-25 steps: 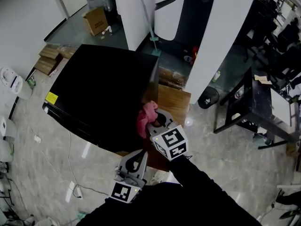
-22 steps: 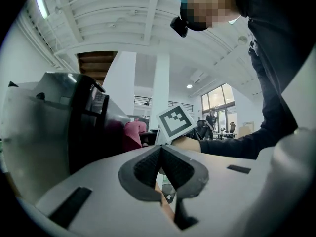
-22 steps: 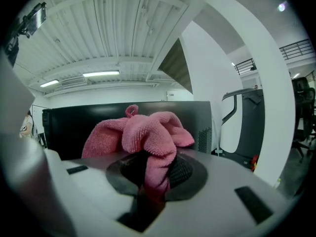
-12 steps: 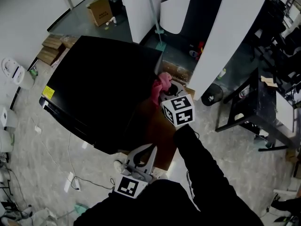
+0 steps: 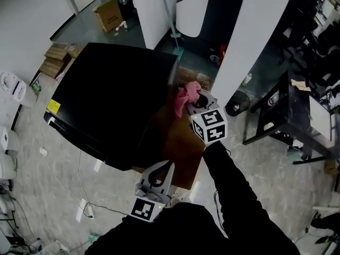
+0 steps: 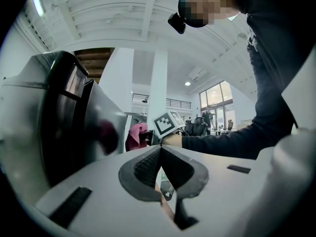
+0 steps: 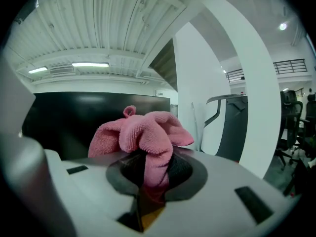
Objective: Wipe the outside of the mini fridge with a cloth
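The black mini fridge [image 5: 111, 102] fills the middle left of the head view, seen from above. My right gripper [image 5: 192, 104] is shut on a pink cloth [image 5: 184, 97] and holds it against the fridge's right side, near the far top corner. In the right gripper view the cloth [image 7: 140, 137] bunches out of the shut jaws in front of the black fridge [image 7: 74, 117]. My left gripper [image 5: 158, 174] hangs low by the fridge's near corner, jaws shut on nothing. From the left gripper view, the fridge's glossy side [image 6: 69, 127] and the cloth [image 6: 134, 136] show beyond.
The fridge stands on a wooden board [image 5: 183, 147] over a marble floor. White columns [image 5: 241, 41] rise behind it, a black table [image 5: 287, 116] and a bin [image 5: 236, 109] stand to the right. Cardboard boxes [image 5: 109, 15] and cables [image 5: 79, 195] lie at the left.
My right gripper with the cloth has gone up along the fridge's right side, from its near lower part to the far top corner. The left gripper has stayed low.
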`<state>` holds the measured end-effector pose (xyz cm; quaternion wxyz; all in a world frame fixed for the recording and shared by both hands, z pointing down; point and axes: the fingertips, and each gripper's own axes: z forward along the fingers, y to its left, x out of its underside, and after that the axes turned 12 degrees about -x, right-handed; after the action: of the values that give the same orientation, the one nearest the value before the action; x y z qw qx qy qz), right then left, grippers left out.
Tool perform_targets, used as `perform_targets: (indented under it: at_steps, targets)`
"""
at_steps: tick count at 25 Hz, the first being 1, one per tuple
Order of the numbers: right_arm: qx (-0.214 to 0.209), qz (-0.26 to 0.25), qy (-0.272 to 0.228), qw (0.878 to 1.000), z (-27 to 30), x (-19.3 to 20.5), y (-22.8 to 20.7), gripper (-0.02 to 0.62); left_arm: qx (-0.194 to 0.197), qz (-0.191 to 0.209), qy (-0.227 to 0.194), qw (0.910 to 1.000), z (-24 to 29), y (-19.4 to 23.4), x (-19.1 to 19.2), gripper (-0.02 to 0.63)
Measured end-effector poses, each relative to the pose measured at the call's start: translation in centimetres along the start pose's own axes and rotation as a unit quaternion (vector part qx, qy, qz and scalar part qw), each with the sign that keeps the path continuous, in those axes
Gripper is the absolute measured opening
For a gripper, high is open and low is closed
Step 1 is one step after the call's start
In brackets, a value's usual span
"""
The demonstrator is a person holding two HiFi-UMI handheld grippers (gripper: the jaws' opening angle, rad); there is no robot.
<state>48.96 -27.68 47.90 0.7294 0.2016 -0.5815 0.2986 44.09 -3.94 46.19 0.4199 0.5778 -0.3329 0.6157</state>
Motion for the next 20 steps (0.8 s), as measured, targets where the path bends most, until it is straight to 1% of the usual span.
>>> perform_targets:
  at_steps: [4,6,9,12,16,20]
  targets:
    - [0.006,0.012,0.006,1.0,-3.8,3.6,3.5,0.081,0.027,0.006,0.015,0.9995,-1.9,-0.5,1.9,0.008]
    - [0.014,0.02,0.022,0.999,-4.8,6.4,5.6,0.081,0.043,0.006,0.025,0.9987,-3.1,-0.6,3.3,0.008]
    - [0.019,0.044,0.051,0.998,-5.7,10.5,9.1,0.081,0.062,0.008,0.039,0.9972,-5.2,-0.3,5.3,0.008]
    - [0.021,0.066,0.072,0.995,-6.3,13.7,12.5,0.081,0.069,0.011,0.043,0.9966,-7.1,0.4,6.8,0.008]
    - [0.023,0.08,0.101,0.991,-5.6,17.5,16.4,0.081,0.079,0.017,0.046,0.9957,-9.4,1.7,8.7,0.007]
    - [0.025,0.106,0.136,0.985,-4.4,21.7,19.2,0.081,0.08,0.015,0.054,0.9952,-10.4,2.5,11.3,0.006]
